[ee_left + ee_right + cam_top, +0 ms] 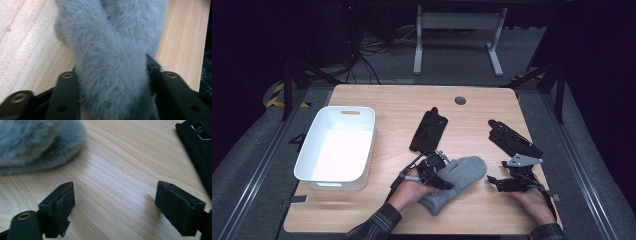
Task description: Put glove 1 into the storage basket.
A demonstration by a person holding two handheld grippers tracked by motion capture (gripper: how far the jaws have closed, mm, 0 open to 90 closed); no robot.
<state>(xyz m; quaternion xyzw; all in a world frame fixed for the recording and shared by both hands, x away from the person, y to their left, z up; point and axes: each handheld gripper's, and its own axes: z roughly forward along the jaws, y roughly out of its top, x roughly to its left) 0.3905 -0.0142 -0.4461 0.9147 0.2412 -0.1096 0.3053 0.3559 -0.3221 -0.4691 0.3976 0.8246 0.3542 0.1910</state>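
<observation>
Grey fluffy mitten flat on wooden table, clenched between left gripper jaws; right gripper released, nothing between pads, mitten tip just beside it; black glove beyond left gripper, second black glove beyond right; white plastic bin well left, rectangular, smooth.

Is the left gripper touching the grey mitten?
Touching. In the left gripper view, both jaws of the left gripper press into the fluffy grey mitten, with no gap on either side.
</observation>
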